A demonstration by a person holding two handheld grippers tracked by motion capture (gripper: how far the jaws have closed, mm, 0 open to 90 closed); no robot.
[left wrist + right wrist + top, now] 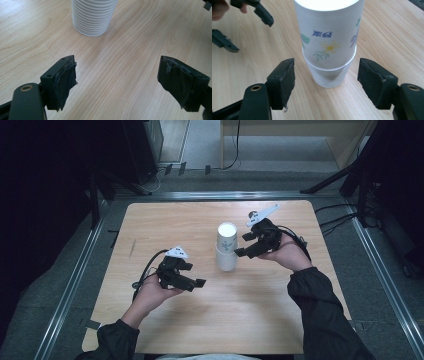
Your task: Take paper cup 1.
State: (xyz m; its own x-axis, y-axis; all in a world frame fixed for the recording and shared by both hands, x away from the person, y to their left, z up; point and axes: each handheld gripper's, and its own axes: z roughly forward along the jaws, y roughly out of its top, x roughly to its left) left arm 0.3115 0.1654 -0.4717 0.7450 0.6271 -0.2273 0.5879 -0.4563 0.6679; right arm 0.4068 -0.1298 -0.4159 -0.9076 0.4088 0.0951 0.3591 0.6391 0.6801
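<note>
Cups, stacked upside down into one white column [226,247], stand near the middle of the wooden table [150,220], and both of our grippers point toward them.

We hold our right gripper [245,245] just to the right of the stack, its jaws spread wide and empty. In the right gripper view the two black jaws stand on either side of the stack's [329,42] lower part without touching it, with bare wood showing between each pad [285,82] and the cup wall. The outermost cup carries a printed pattern: a yellow flower, green leaves, blue lettering and a purple bloom at the side. Below it the ribbed rims of the cups nested inside form a stepped band down to the table.

Our left gripper [192,279] sits lower and to the left of the stack, clearly apart from it, and its jaws also gape wide with nothing between them. In the left gripper view only table grain lies between the worn, tape-wrapped pads [66,80], and the ribbed base of the stack [92,18] stands farther ahead, toward the upper left. That same gripper also shows in the right gripper view's upper left corner [249,17], beyond the stack.

A cable [145,272] trails from the left gripper across the wood toward our sleeve.
</note>
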